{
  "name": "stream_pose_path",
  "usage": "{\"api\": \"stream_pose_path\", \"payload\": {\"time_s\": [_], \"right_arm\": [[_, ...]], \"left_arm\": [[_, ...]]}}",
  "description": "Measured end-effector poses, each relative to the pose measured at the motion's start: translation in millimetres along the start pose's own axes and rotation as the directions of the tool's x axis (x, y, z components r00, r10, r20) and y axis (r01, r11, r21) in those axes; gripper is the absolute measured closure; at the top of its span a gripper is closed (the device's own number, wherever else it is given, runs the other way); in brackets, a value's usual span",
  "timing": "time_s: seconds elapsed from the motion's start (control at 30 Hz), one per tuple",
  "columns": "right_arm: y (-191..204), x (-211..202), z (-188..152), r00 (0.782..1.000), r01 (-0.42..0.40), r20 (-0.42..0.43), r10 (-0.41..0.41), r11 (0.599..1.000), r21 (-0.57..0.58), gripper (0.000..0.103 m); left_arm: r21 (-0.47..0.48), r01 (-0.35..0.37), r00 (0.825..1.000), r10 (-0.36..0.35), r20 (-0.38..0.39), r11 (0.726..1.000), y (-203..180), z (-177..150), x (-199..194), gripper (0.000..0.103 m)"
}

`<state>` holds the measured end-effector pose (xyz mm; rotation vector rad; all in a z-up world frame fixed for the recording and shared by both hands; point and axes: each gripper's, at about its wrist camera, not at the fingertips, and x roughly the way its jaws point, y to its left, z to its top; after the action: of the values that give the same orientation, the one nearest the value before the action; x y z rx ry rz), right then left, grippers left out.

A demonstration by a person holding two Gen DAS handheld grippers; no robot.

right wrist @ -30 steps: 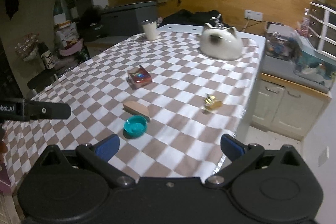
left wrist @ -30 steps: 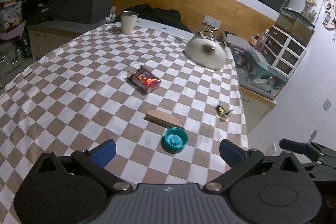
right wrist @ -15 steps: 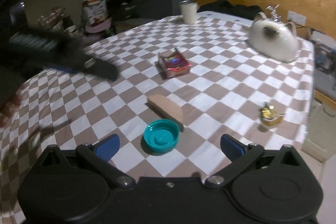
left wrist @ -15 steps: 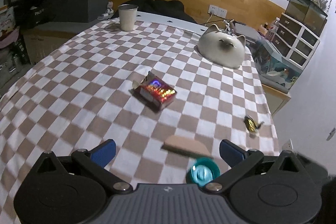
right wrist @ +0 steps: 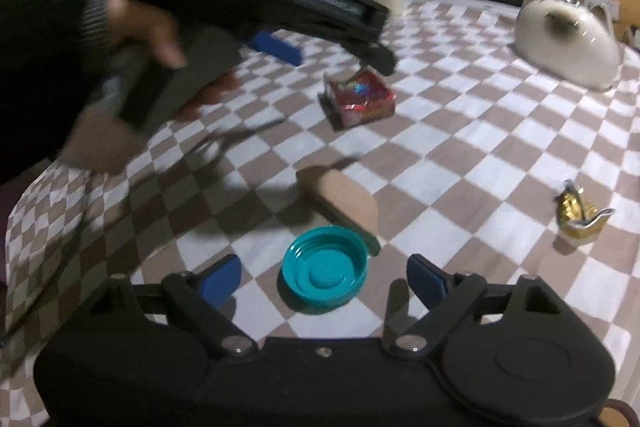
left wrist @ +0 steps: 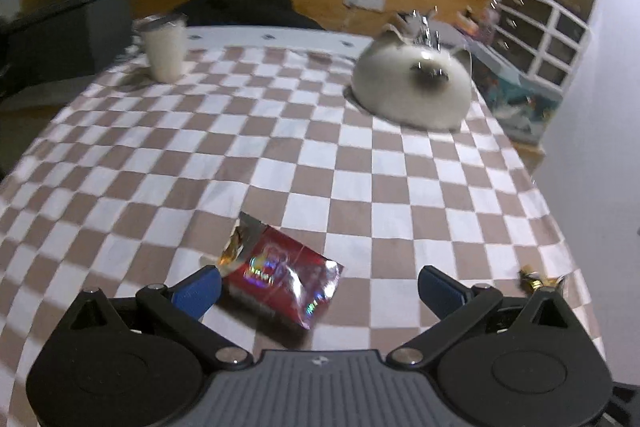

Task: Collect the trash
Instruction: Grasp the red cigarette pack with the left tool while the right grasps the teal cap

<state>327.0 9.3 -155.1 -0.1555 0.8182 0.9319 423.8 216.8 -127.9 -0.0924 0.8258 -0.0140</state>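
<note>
Left hand-held gripper [left wrist: 318, 285], wide open and empty, is now closing in on red wrapper [left wrist: 280, 281] on desk [left wrist: 360, 183]; right hand-held gripper [right wrist: 324, 281], open, is now straddling teal cap [right wrist: 324, 269]. Pickups imminent.

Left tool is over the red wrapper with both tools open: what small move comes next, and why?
Probably lower the left tool and shut it on the red wrapper. The wrapper lies between its open fingers, nearer the left one, not gripped. The right tool is open at the teal cap.
</note>
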Motion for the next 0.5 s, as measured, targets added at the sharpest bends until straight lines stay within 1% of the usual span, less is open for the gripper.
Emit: {"api": "stream_pose_path", "payload": {"time_s": [0.03, 0.1, 0.17, 0.23, 0.33, 0.4, 0.5], "right_arm": [[-0.4, -0.6, 0.3, 1.0, -0.008, 0.003, 0.008, 1.0, 0.0, 0.018], [-1.1, -1.5, 0.6, 1.0, -0.021, 0.004, 0.021, 1.0, -0.001, 0.019], [-3.6, -1.1, 0.5, 1.0, -0.031, -0.001, 0.031, 1.0, 0.002, 0.019], [-5.3, -1.3, -0.5, 0.999, -0.046, -0.003, 0.046, 0.999, 0.01, 0.019], [-6.7, -0.5, -4.0, 0.998, -0.067, -0.012, 0.068, 0.998, 0.02, 0.019], [-7.5, -0.4, -7.4, 0.997, -0.079, -0.018, 0.079, 0.997, 0.026, 0.019], [-6.8, -2.0, -11.2, 0.996, -0.083, -0.014, 0.083, 0.996, 0.025, 0.019]], "left_arm": [[0.007, 0.009, 1.0, -0.009, -0.017, 1.0, 4.0, 1.6, 9.5, 0.0], [0.006, 0.012, 0.999, -0.012, -0.045, 1.0, 12.1, 3.6, 24.9, 0.0], [-0.01, 0.004, 0.998, -0.004, -0.06, 1.0, 19.9, 6.3, 36.8, 0.0], [-0.033, 0.009, 0.998, -0.011, -0.063, 0.999, 27.3, 9.7, 44.1, 0.0], [-0.049, 0.007, 0.999, -0.009, -0.046, 0.999, 36.5, 15.3, 50.8, 0.0], [-0.066, 0.026, 0.998, -0.029, -0.049, 0.997, 41.4, 19.4, 54.8, 0.0], [-0.106, 0.084, 0.994, -0.09, -0.058, 0.991, 45.6, 20.0, 56.6, 0.0]]}}
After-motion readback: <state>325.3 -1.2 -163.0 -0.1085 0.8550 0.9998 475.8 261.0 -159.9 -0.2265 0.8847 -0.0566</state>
